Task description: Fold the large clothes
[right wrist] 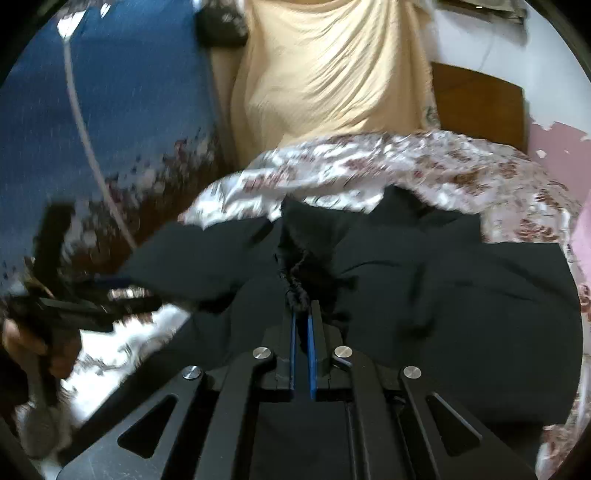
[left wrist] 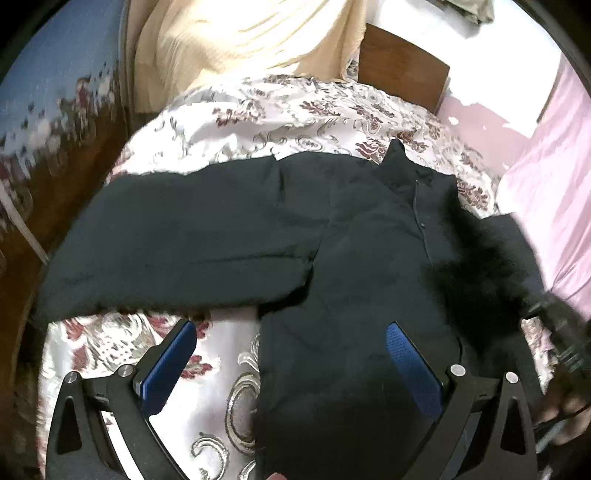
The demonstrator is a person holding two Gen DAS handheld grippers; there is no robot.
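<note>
A: Bed [left wrist: 295, 110] with floral cover, cream curtain [right wrist: 325, 74] behind. Black jacket [left wrist: 351, 258] spread on it, one sleeve out sideways. Folding barely started, I'd say.

B: Left hand-held gripper [left wrist: 291, 365] wide open, holding nothing, over the hem. Only the right view shows the right hand-held gripper [right wrist: 301, 314] pinched on bunched jacket fabric.

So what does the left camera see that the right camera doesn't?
Only the left camera shows the black jacket's sleeve stretched out flat, and the left gripper open above it. Only the right camera shows the right gripper shut on a bunched bit of jacket, plus a white cable. Both show the flowered bedspread, the cream cloth and the wooden board.
</note>
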